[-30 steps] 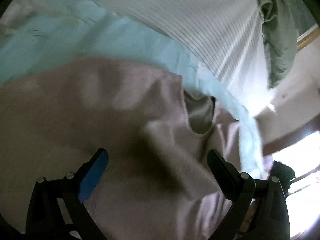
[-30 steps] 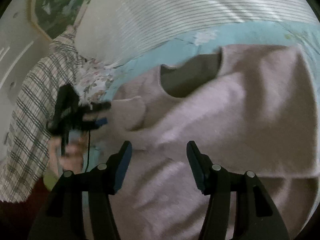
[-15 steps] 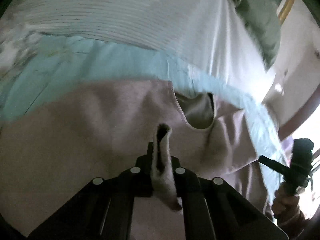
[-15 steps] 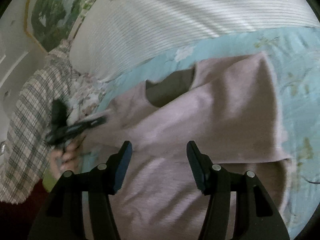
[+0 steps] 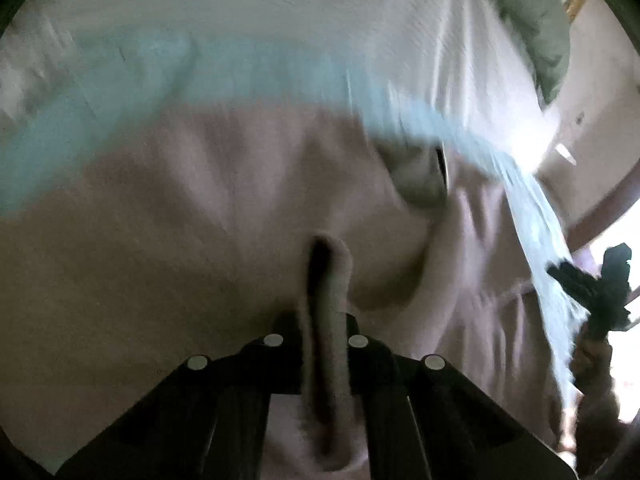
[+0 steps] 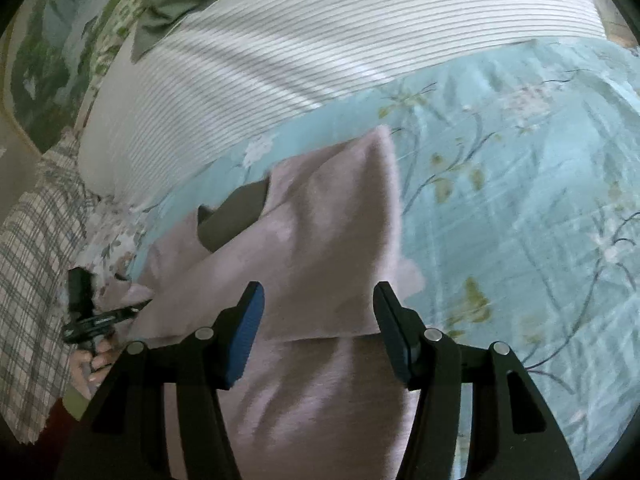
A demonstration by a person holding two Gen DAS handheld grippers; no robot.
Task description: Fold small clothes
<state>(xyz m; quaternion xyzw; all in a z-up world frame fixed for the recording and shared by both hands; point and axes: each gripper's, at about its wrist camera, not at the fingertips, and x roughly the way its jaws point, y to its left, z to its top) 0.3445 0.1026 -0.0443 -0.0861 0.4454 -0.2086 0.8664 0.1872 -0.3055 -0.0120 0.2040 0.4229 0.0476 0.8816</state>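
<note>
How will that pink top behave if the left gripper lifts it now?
Probably floppy: the pink top already drapes over itself in soft creases. Likely light: the left gripper holds a thin pinched ridge. It may drag on the floral sheet, not slide.

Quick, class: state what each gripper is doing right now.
Left gripper: closed, pinching a fold of the pink garment.
Right gripper: open, holding nothing, above the garment.

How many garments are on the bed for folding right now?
1 visible: a pink sweater on the floral sheet, its edge pinched in the left gripper. The right gripper is open above it. Others may be out of view.
</note>
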